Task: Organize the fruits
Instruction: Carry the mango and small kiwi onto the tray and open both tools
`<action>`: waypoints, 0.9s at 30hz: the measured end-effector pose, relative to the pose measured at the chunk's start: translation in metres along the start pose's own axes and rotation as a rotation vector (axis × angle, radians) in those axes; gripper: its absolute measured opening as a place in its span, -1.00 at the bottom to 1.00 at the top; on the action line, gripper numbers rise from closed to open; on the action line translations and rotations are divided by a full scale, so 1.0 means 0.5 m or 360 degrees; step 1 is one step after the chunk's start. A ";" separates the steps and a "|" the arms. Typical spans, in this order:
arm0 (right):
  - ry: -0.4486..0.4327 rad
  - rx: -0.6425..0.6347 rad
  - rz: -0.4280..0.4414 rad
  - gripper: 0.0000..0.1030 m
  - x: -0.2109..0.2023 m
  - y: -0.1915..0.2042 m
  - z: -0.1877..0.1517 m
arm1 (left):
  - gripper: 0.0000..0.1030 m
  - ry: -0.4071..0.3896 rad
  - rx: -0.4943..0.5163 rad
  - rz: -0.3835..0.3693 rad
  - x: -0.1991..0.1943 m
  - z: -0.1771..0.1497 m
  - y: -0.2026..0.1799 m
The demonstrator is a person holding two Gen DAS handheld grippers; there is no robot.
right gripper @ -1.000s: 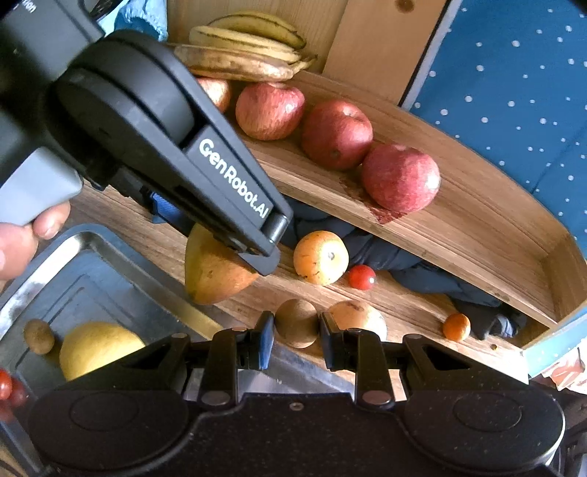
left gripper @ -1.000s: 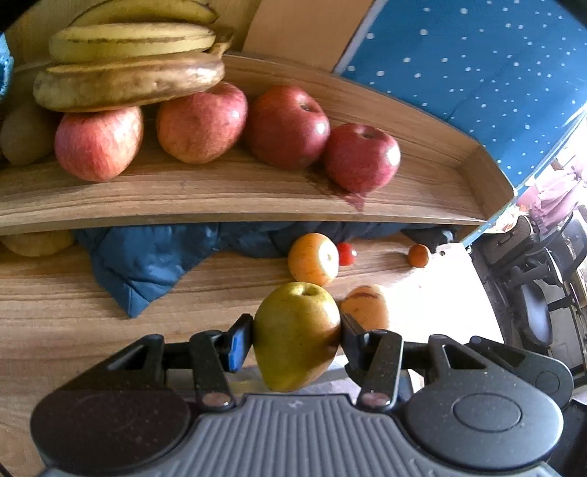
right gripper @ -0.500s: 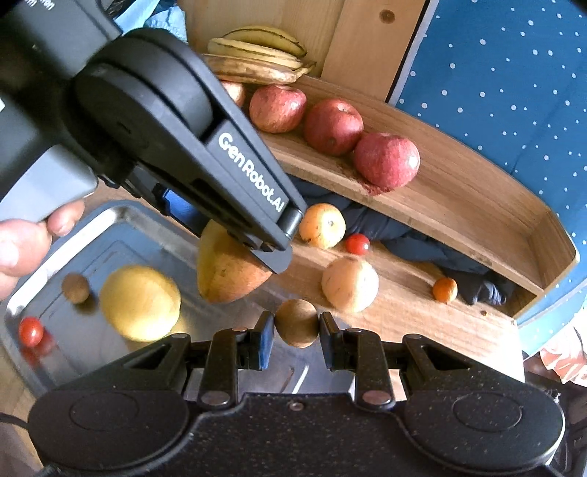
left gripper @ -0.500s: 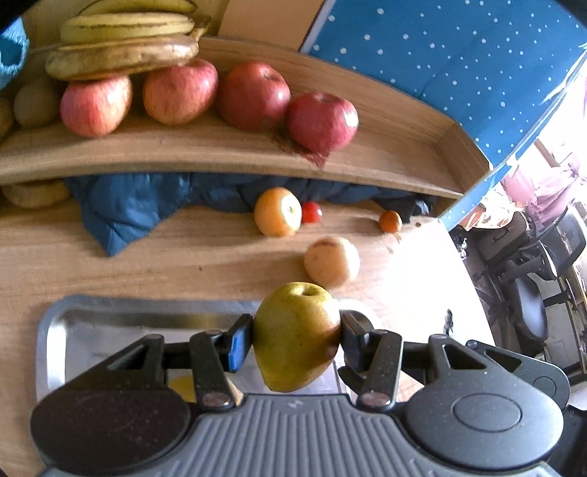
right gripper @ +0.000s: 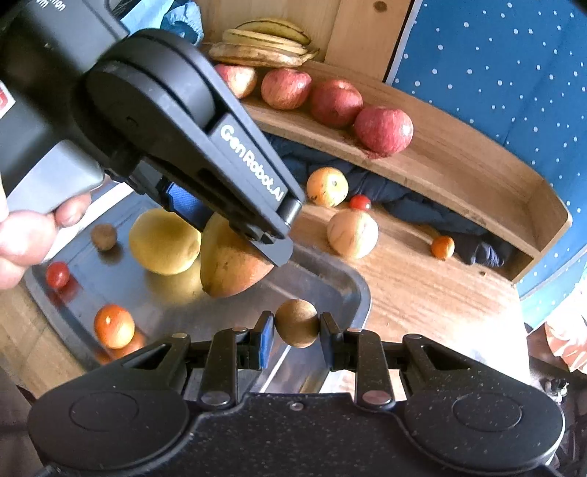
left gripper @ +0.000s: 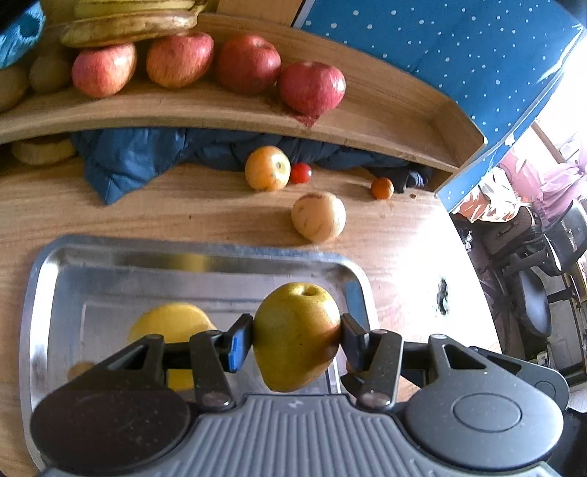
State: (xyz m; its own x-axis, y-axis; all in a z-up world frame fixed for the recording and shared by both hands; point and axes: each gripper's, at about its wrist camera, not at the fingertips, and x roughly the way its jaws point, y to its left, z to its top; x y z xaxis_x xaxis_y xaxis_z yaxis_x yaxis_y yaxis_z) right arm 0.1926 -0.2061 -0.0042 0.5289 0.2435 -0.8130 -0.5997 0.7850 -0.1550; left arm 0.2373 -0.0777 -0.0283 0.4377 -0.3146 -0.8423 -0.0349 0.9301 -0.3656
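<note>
Fruits are split between two grippers, a tray, a tabletop and a shelf. Nearest, at the bottom of the left wrist view, the left gripper [left gripper: 296, 339] pinches one yellow-green pear [left gripper: 296, 335] between its pads, above the right part of the metal tray [left gripper: 110, 253]. At the bottom of the right wrist view, the right gripper [right gripper: 296, 332] is pressed together on one small brown kiwi [right gripper: 296, 323], over the tray's right edge.

In the tray, left of centre in the right wrist view, lie four pieces: one large yellow fruit [right gripper: 164, 242], one small brown fruit [right gripper: 104, 236], one cherry tomato [right gripper: 57, 274] and one orange-red tomato [right gripper: 113, 326]. A person's hand [right gripper: 25, 238] holds the left gripper's handle at the left edge.

Beyond the tray, on the wooden tabletop [left gripper: 205, 209], four more pieces sit in the middle of the frame: one pale round fruit [left gripper: 318, 217], one orange fruit [left gripper: 267, 173] touching one red cherry tomato [left gripper: 301, 173], and one small orange fruit [left gripper: 382, 188] further right. A blue cloth [left gripper: 139, 157] lies bunched behind them.

Farthest, along the top, the wooden shelf [left gripper: 396, 121] carries four red apples [left gripper: 311, 88] in a row, with one bunch of bananas [left gripper: 128, 29] at upper left resting on the leftmost apples.
</note>
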 end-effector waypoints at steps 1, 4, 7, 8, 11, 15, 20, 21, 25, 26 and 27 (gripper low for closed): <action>0.0005 0.0003 0.0011 -0.45 -0.002 0.001 -0.006 | 0.06 0.0004 -0.0005 0.0003 -0.001 -0.005 0.000; 0.0023 0.0016 0.0055 -0.45 -0.006 0.004 -0.020 | 0.06 0.0011 -0.0022 0.0013 -0.004 -0.020 0.001; 0.0035 0.0015 0.0095 -0.45 -0.010 0.010 -0.031 | 0.06 0.0015 -0.0042 0.0027 -0.007 -0.033 0.003; 0.0038 0.0013 0.0106 -0.45 -0.011 0.011 -0.033 | 0.06 0.0016 -0.0048 0.0032 -0.009 -0.038 0.003; 0.0045 0.0008 0.0139 -0.45 -0.014 0.015 -0.041 | 0.06 0.0021 -0.0065 0.0045 -0.013 -0.050 0.005; 0.0050 -0.0002 0.0174 -0.45 -0.019 0.025 -0.050 | 0.06 0.0028 -0.0084 0.0060 -0.017 -0.064 0.008; 0.0064 -0.0012 0.0217 -0.45 -0.019 0.032 -0.057 | 0.06 0.0033 -0.0104 0.0073 -0.023 -0.079 0.013; 0.0068 -0.0014 0.0225 -0.45 -0.019 0.033 -0.059 | 0.06 0.0035 -0.0107 0.0076 -0.023 -0.082 0.014; 0.0083 -0.0020 0.0248 -0.45 -0.019 0.040 -0.067 | 0.06 0.0045 -0.0117 0.0081 -0.024 -0.091 0.015; 0.0086 -0.0021 0.0252 -0.45 -0.019 0.041 -0.069 | 0.06 0.0047 -0.0117 0.0082 -0.024 -0.092 0.015; 0.0090 -0.0021 0.0257 -0.45 -0.018 0.042 -0.070 | 0.06 0.0050 -0.0116 0.0082 -0.024 -0.094 0.014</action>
State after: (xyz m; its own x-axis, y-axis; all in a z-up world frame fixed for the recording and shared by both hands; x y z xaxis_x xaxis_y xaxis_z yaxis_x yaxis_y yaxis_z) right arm 0.1540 -0.2119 -0.0197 0.3908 0.3331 -0.8581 -0.6821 0.7308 -0.0269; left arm 0.1895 -0.0762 -0.0392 0.4054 -0.2733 -0.8723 -0.1224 0.9294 -0.3481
